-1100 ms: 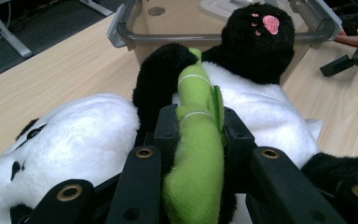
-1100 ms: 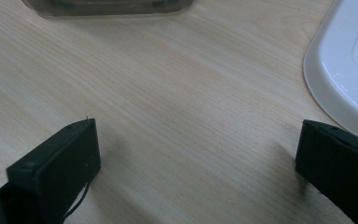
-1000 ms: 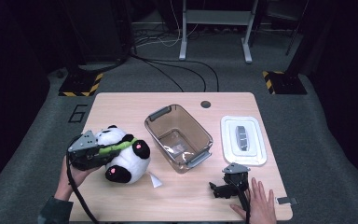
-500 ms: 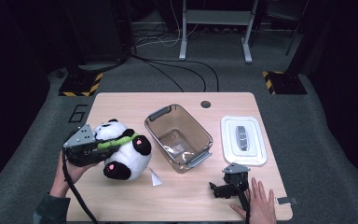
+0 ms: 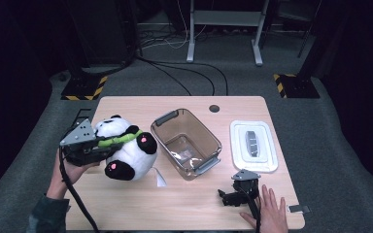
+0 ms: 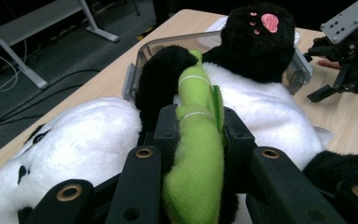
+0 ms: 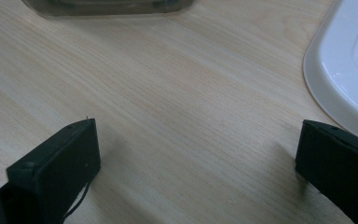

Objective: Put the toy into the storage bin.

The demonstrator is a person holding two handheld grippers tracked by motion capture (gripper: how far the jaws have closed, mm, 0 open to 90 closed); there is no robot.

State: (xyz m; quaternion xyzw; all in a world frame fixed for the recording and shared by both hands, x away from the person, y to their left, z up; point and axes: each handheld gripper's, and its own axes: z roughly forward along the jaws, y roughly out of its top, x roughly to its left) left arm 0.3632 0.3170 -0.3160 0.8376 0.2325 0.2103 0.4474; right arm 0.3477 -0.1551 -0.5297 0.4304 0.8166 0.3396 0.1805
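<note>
A black-and-white panda plush (image 5: pixel 126 150) hangs just above the left part of the wooden table (image 5: pixel 184 208). It carries a green bamboo stick (image 5: pixel 119 140) across its chest. My left gripper (image 5: pixel 108 144) is shut on that stick and holds the panda tilted on its side. In the left gripper view the bamboo stick (image 6: pixel 198 154) is squeezed between both jaws of the left gripper (image 6: pixel 199 122), against the panda (image 6: pixel 265 107). My right gripper (image 5: pixel 235 191) rests on the table near the front right, open. In the right gripper view bare wood lies between the jaws of the right gripper (image 7: pixel 198 140).
A clear plastic bin (image 5: pixel 187 143) stands in the middle of the table, right beside the panda. Its white lid (image 5: pixel 253 145) lies flat to the right. A hand (image 5: pixel 267 213) lies flat by the right gripper. Dark floor, cables and stands are behind the table.
My left gripper has lifted the panda up off the table, still shut on the bamboo. The right gripper has stayed where it was.
</note>
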